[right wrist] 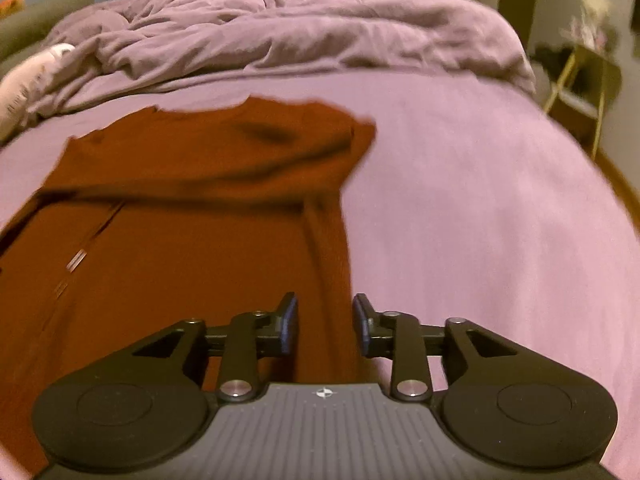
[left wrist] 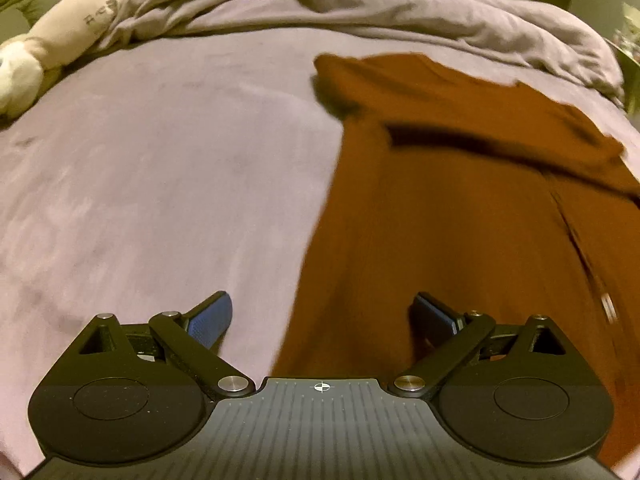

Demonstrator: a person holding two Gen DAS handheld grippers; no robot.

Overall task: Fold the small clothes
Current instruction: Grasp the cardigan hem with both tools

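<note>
While both views are softened by blur, they show a rust-brown shirt [left wrist: 460, 220] lying spread out on a bed covered by a lilac sheet [left wrist: 160, 160]. Its upper part has been folded down across the body, leaving a dark crease line running sideways, and one short sleeve pokes out toward the far side. A small pale tag sits on the cloth near a lengthwise seam.

Seen from the left wrist camera, the left gripper [left wrist: 322, 316] has its jaws spread wide, with nothing between them. Its blue-padded left finger hangs over bare sheet, its right finger over the shirt, so the gripper straddles the shirt's left edge.

Seen from the right wrist camera, the right gripper [right wrist: 325, 326] has its jaws parted by a modest gap. The shirt's right edge runs beneath that gap, but the pads do not press on the cloth; whether they touch it is unclear.

Beyond the shirt lies a rumpled purple duvet [right wrist: 300, 36]. A pale stuffed toy [left wrist: 80, 28] rests at the far left of the bed. A small yellow-framed side table [right wrist: 580, 92] stands beside the bed on the right.
</note>
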